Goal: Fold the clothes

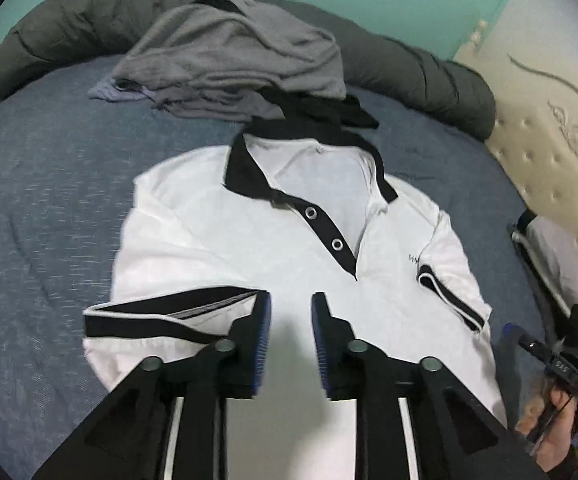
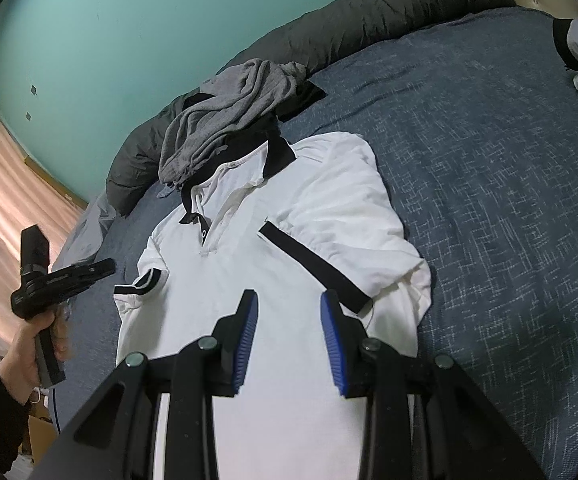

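Observation:
A white polo shirt point(image 1: 249, 232) with black collar and black sleeve bands lies face up on the blue bed cover, both sleeves folded inward over the chest. My left gripper point(image 1: 290, 300) hovers open above the shirt's lower middle, its left finger next to the black-banded left sleeve cuff point(image 1: 169, 312). In the right wrist view the same shirt point(image 2: 289, 240) spreads below my right gripper point(image 2: 289, 300), which is open and holds nothing; the black band of the right sleeve point(image 2: 313, 264) runs just beyond its right finger.
A heap of grey clothes point(image 1: 229, 60) sits just past the collar. A dark grey rolled duvet point(image 1: 429, 72) lines the far edge by the teal wall. A cream padded headboard point(image 1: 549, 140) stands right. Blue bed cover point(image 2: 489, 200) surrounds the shirt.

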`<act>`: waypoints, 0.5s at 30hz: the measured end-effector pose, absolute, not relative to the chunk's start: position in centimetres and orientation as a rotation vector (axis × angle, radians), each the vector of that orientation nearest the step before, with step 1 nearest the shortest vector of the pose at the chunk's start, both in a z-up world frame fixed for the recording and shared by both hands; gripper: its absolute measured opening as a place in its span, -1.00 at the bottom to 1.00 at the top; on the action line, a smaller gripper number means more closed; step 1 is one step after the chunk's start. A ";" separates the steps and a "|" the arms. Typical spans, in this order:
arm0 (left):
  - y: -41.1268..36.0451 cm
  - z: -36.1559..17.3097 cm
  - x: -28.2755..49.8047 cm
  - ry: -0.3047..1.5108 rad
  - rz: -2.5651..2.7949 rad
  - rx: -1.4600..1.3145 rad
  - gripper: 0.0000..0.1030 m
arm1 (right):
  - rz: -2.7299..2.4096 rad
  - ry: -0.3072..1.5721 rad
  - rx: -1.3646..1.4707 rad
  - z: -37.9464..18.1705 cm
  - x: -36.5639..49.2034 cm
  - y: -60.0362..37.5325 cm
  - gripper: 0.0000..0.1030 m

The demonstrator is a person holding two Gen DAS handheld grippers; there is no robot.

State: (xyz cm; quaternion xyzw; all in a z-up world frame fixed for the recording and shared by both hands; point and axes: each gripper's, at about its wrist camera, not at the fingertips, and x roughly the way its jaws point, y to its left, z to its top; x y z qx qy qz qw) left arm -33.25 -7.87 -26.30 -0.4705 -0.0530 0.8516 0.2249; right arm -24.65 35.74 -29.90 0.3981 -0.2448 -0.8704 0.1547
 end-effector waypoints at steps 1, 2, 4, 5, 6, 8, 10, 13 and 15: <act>-8.8 -25.9 -33.1 -0.161 2.370 -1.288 -0.35 | -2.493 -0.705 1.140 -29.9 -24.6 35.8 -0.37; -9.8 -25.7 -33.0 -0.168 2.395 -1.282 -0.28 | -2.492 -0.707 1.137 -29.8 -24.6 35.8 -0.37; -11.8 -25.6 -33.1 -0.153 2.463 -1.286 -0.10 | -2.487 -0.711 1.133 -29.8 -24.5 35.8 -0.37; -12.9 -25.7 -33.2 -0.146 2.494 -1.291 -0.10 | -2.486 -0.709 1.134 -29.8 -24.5 35.7 -0.37; -13.8 -26.0 -33.4 -0.151 2.516 -1.304 -0.08 | -2.485 -0.706 1.135 -29.8 -24.6 35.6 -0.37; -15.5 -26.8 -33.8 -0.184 2.542 -1.335 -0.07 | -2.483 -0.700 1.137 -29.9 -24.6 35.4 -0.37; -17.1 -27.7 -34.2 -0.220 2.563 -1.362 -0.07 | -2.480 -0.695 1.139 -29.9 -24.6 35.2 -0.37; -18.7 -28.9 -34.5 -0.291 2.560 -1.372 -0.07 | -2.478 -0.690 1.144 -30.0 -24.6 35.0 -0.37; -18.9 -29.7 -34.6 -0.308 2.542 -1.384 -0.07 | -2.479 -0.691 1.146 -30.1 -24.6 35.0 -0.37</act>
